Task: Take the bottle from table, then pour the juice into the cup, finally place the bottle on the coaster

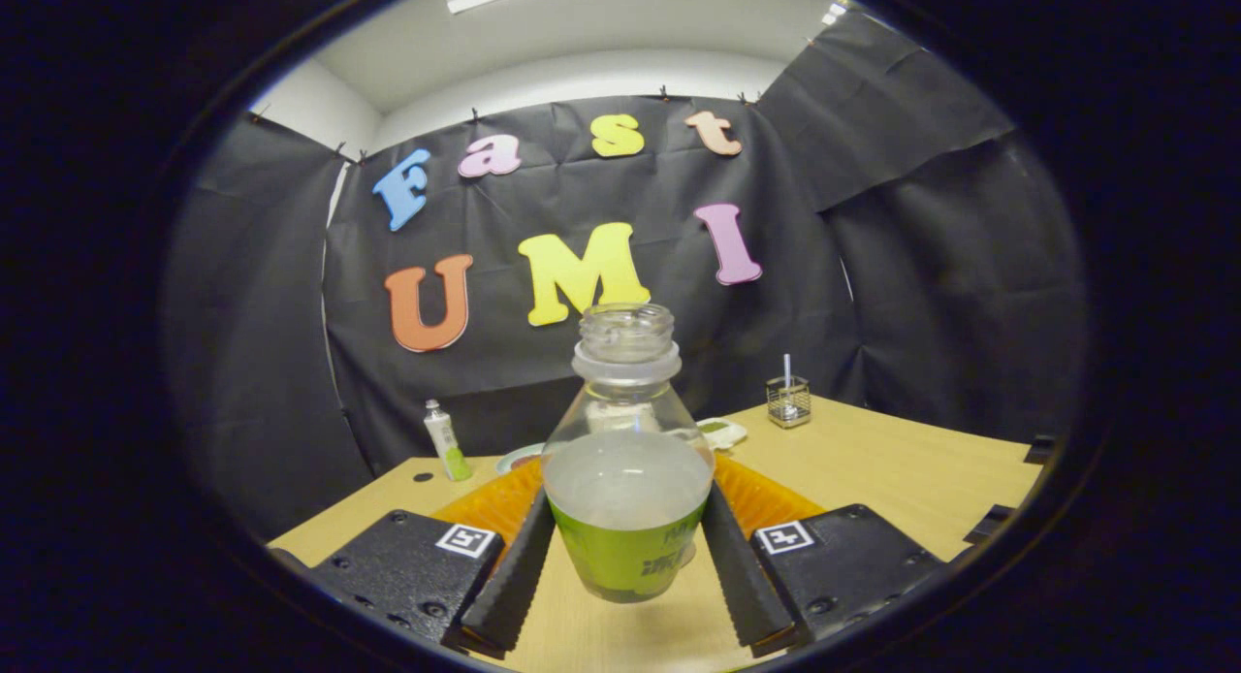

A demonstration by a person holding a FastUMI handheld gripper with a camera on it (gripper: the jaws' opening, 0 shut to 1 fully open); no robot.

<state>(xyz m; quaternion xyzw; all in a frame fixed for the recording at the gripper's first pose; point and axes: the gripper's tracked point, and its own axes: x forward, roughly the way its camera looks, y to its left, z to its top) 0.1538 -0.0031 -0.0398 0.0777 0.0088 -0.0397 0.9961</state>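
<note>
Clear plastic bottle [626, 460], cap off, clamped between both fingers of the claw [628, 566], seemingly lifted just above the wooden table [873, 469]. Taking apparently done; pouring and setting on the orange coaster [766, 498] left. Cup not made out.

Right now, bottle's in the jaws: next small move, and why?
Probably lift it straight up, kept upright. The gripper looks shut on the bottle, a finger pressing each side. Its mouth is uncapped with liquid inside, and the base looks at or just above the table, so tilting now risks a spill.
</note>
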